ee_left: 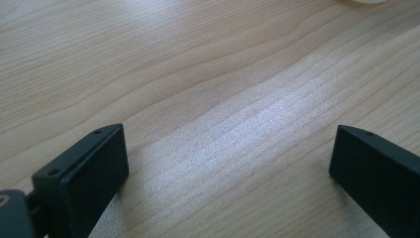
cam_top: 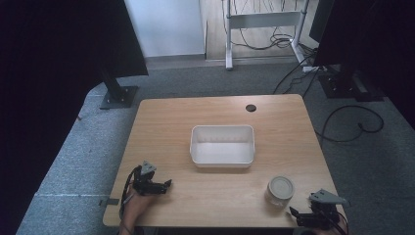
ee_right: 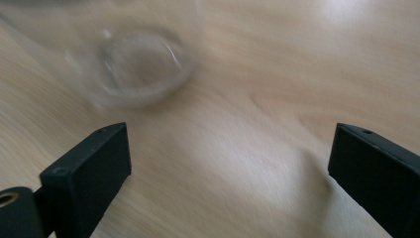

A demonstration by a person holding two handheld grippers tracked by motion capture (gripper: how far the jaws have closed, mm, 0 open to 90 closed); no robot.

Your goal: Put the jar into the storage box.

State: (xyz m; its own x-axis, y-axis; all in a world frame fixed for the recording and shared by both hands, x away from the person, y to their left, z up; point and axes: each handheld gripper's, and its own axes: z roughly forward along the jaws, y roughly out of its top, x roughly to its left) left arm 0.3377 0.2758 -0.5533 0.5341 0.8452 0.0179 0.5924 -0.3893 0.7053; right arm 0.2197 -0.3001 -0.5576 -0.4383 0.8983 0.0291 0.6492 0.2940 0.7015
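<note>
— Where are the claws sitting?
— The left claw (cam_top: 169, 183) is resting wide open and empty on the worktop (cam_top: 161, 127). The right claw (cam_top: 292, 211) is gaping too, gripping nothing, near the glass jar (cam_top: 280, 191).
— And the white tub (cam_top: 222, 146)?
— It is sitting mid-worktop.

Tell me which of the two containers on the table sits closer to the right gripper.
The glass jar, standing just beside the right gripper at the table's near edge. The white tub sits farther off, mid-table.
</note>
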